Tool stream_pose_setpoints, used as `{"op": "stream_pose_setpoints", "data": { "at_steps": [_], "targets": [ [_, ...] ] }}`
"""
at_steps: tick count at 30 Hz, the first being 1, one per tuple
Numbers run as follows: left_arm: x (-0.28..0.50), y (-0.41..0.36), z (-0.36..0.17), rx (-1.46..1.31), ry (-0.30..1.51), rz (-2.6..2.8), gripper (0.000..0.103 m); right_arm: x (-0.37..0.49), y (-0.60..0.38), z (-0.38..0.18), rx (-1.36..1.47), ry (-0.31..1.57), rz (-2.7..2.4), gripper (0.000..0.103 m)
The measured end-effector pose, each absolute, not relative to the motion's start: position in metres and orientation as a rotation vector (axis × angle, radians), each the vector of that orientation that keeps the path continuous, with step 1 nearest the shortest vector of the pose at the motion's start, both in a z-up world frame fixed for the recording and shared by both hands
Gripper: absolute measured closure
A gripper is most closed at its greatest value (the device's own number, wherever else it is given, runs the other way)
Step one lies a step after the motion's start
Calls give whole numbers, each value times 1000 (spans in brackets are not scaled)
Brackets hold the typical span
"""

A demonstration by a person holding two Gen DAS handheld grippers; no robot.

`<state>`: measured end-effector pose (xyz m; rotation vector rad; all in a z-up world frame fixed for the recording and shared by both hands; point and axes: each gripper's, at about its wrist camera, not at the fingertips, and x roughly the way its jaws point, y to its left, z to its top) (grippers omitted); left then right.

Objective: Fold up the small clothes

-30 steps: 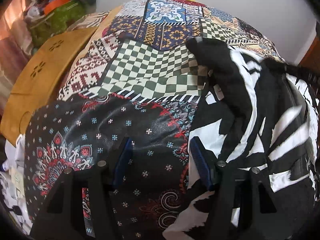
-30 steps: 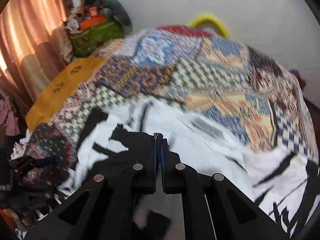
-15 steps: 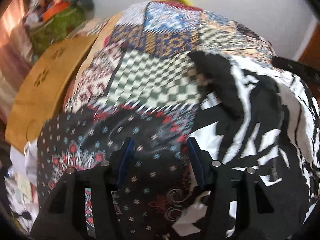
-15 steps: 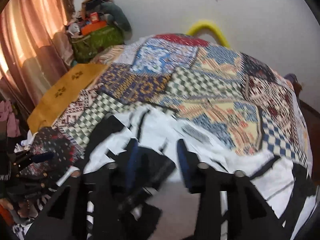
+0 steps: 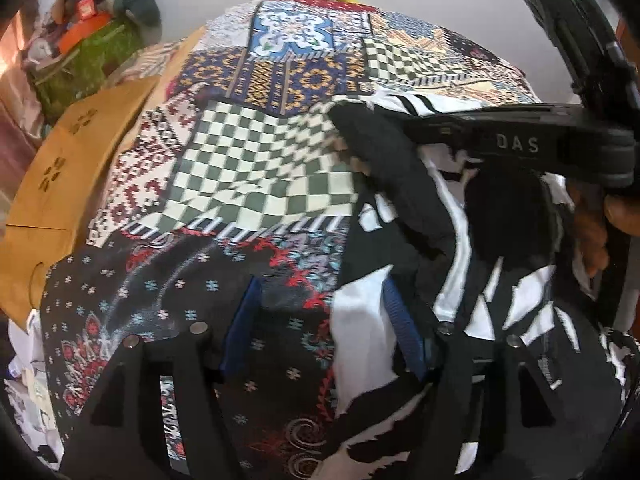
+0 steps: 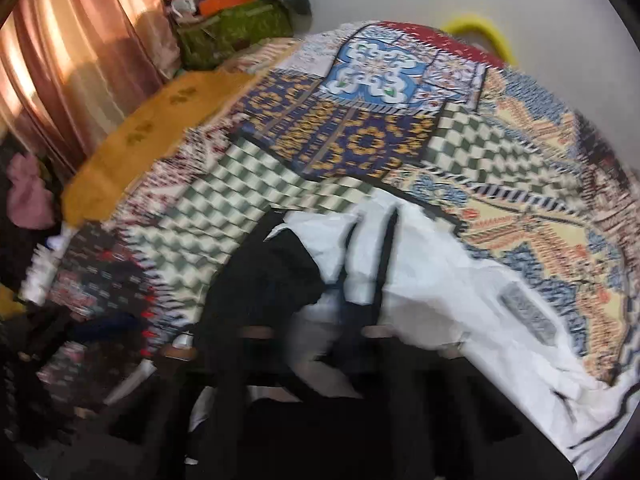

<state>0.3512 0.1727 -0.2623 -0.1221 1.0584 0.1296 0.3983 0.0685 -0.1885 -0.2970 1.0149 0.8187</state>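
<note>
A black-and-white patterned garment (image 5: 492,292) lies on the patchwork bedspread (image 5: 260,168); in the right wrist view the garment (image 6: 440,280) shows its white side with a black part at left. My left gripper (image 5: 320,328) is open, low over the garment's left edge, its right finger (image 5: 400,332) on the white cloth. My right gripper (image 6: 308,332) is blurred by motion, its fingers apart over the garment. The right gripper's body also shows in the left wrist view (image 5: 520,144), above the garment.
A yellow-brown mat (image 5: 68,168) lies at the bed's left edge. A green bag with clutter (image 6: 236,28) stands at the far left by the curtain (image 6: 60,60). A yellow ring (image 6: 480,32) lies beyond the bed by the wall.
My right gripper has opened and let go of the garment, then swung left over it. My left gripper has stayed open and shifted slightly.
</note>
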Motion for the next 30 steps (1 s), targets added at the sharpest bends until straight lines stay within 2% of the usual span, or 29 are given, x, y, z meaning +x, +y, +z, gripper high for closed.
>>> {"op": "stream_pose_setpoints", "data": {
  "at_steps": [6,10,19,24,28,30],
  "targets": [
    [342,177,-267,-114,1031,216,38,401,52,-182,-313,914,727,100],
    [340,184,-271,-126,1042,264,37,407,48,-188,-287,940,686,100],
    [336,184,-263,-99,1060,262,35,389,27,-161,-285,954,670,94],
    [326,179,-233,-120,1050,228,36,363,-9,-127,-206,910,689,74],
    [313,166,-185,-110,974,202,35,334,-42,-98,-165,857,693,73],
    [309,158,-164,-115,943,184,35,325,-60,-87,-123,839,688,68]
  ]
}}
